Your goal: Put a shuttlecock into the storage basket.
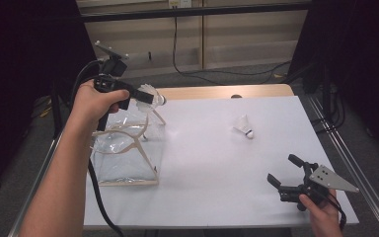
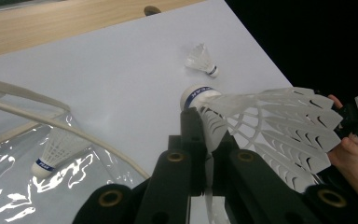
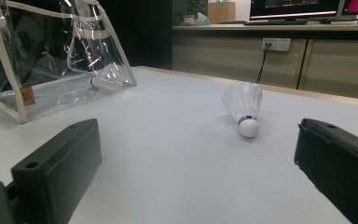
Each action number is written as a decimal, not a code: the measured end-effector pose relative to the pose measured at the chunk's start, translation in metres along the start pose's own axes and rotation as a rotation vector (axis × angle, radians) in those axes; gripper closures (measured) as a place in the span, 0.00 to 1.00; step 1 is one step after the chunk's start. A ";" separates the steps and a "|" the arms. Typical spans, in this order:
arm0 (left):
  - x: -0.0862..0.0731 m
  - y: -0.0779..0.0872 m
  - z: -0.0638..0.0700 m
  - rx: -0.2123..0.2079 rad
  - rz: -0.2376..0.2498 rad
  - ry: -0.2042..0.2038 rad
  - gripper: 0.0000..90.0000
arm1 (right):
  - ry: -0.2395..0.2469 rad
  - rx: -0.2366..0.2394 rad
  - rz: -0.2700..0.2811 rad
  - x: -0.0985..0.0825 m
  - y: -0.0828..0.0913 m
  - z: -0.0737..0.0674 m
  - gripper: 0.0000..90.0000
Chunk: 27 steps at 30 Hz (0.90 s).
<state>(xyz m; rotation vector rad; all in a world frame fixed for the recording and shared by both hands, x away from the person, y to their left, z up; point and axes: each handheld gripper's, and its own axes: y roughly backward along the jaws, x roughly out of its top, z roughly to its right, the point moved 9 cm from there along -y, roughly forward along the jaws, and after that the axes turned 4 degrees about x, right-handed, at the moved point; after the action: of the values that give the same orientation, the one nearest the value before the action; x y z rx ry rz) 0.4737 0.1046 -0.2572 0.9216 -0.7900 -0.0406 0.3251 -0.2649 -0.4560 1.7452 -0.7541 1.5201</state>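
Note:
My left gripper [image 1: 144, 96] is raised above the clear plastic bag [image 1: 128, 148], shut on a white shuttlecock [image 1: 153, 96]. In the left gripper view the jaws pinch its skirt [image 2: 279, 123] near the cork, and the cork points away. A second shuttlecock [image 2: 56, 149] lies inside the bag [image 2: 23, 186]. A third shuttlecock [image 1: 244, 127] lies on the white table top, right of centre. My right gripper [image 1: 282, 168] rests low near the table's front right corner, open and holding nothing. The third shuttlecock [image 3: 245, 109] lies ahead of its jaws, well apart from them.
The white sheet [image 1: 217, 163] covers a wooden table whose far edge [image 1: 217, 92] shows. The bag [image 3: 51, 60] stands at the left with cream trim and handles. Cables run over the floor behind, and metal rails flank both sides of the table.

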 end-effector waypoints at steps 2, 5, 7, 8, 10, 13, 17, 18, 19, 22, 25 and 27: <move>0.000 0.001 -0.001 0.002 0.003 0.003 1.00 | -0.001 0.000 -0.001 0.000 0.000 0.000 0.00; 0.000 0.002 -0.003 0.006 0.004 0.002 1.00 | -0.001 -0.001 0.000 0.000 0.000 0.000 0.00; 0.000 0.002 -0.003 0.007 0.006 0.009 1.00 | -0.001 0.001 0.000 0.000 0.000 0.000 0.00; 0.000 0.003 -0.003 0.006 0.005 0.011 1.00 | -0.001 0.000 -0.001 0.000 0.000 0.000 0.00; 0.000 0.004 -0.004 0.007 0.008 0.010 1.00 | -0.001 0.000 0.000 0.000 0.000 0.000 0.00; 0.000 0.005 -0.005 0.010 0.012 0.015 1.00 | -0.001 0.001 0.001 0.000 0.000 0.000 0.00; -0.001 0.005 -0.007 0.015 0.009 0.019 1.00 | -0.001 0.001 0.001 0.000 0.000 0.000 0.00; -0.001 0.005 -0.008 0.017 0.009 0.015 1.00 | 0.000 0.001 0.001 0.000 0.000 0.000 0.00; -0.001 0.006 -0.008 0.017 0.010 0.016 1.00 | -0.001 0.001 0.001 0.000 0.000 0.000 0.00; -0.001 0.006 -0.009 0.022 0.008 0.012 1.00 | -0.001 0.000 0.001 0.000 0.000 0.000 0.00; -0.001 0.007 -0.010 0.025 0.012 0.019 1.00 | -0.002 0.001 0.001 0.000 0.000 0.000 0.00; -0.002 0.008 -0.012 0.028 0.008 0.010 1.00 | 0.000 0.000 0.000 0.000 0.000 0.000 0.00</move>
<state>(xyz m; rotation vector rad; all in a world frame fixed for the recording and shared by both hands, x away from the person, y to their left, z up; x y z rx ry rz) 0.4772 0.1186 -0.2563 0.9443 -0.7861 -0.0181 0.3250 -0.2645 -0.4561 1.7458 -0.7539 1.5202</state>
